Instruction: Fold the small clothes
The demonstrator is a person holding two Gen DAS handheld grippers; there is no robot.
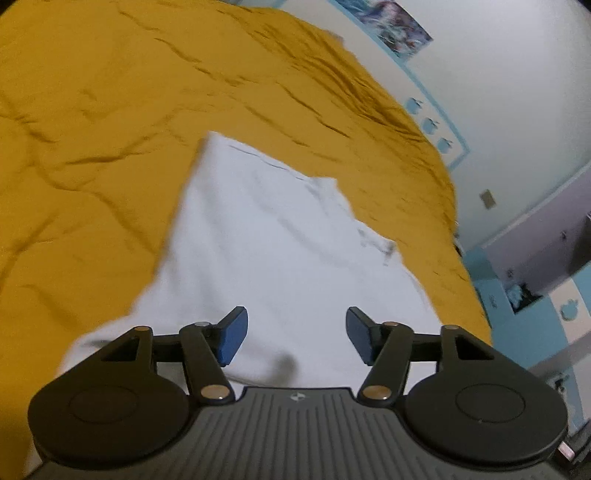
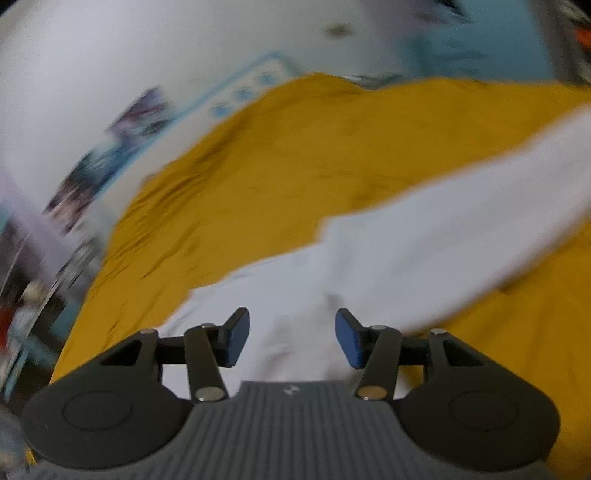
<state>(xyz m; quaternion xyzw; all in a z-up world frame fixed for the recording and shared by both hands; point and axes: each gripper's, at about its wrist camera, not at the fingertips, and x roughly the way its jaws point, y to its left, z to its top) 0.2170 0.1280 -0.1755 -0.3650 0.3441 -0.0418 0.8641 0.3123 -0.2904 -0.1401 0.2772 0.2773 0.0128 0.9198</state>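
Observation:
A white garment (image 1: 273, 243) lies spread on a mustard-yellow bedspread (image 1: 92, 110). In the left wrist view my left gripper (image 1: 295, 338) is open, its blue pads apart, hovering over the garment's near part with nothing between them. In the right wrist view, which is motion-blurred, the same white garment (image 2: 406, 240) stretches to the upper right across the bedspread (image 2: 295, 155). My right gripper (image 2: 291, 338) is open over the garment's near end, with white cloth showing between its pads but not clamped.
A white and light-blue wall (image 1: 498, 92) with a poster (image 1: 391, 22) borders the bed's far side. A purple-grey cabinet (image 1: 546, 229) stands past the bed's corner. The bed's edge drops off at the left in the right wrist view (image 2: 74, 295), with blurred clutter beyond.

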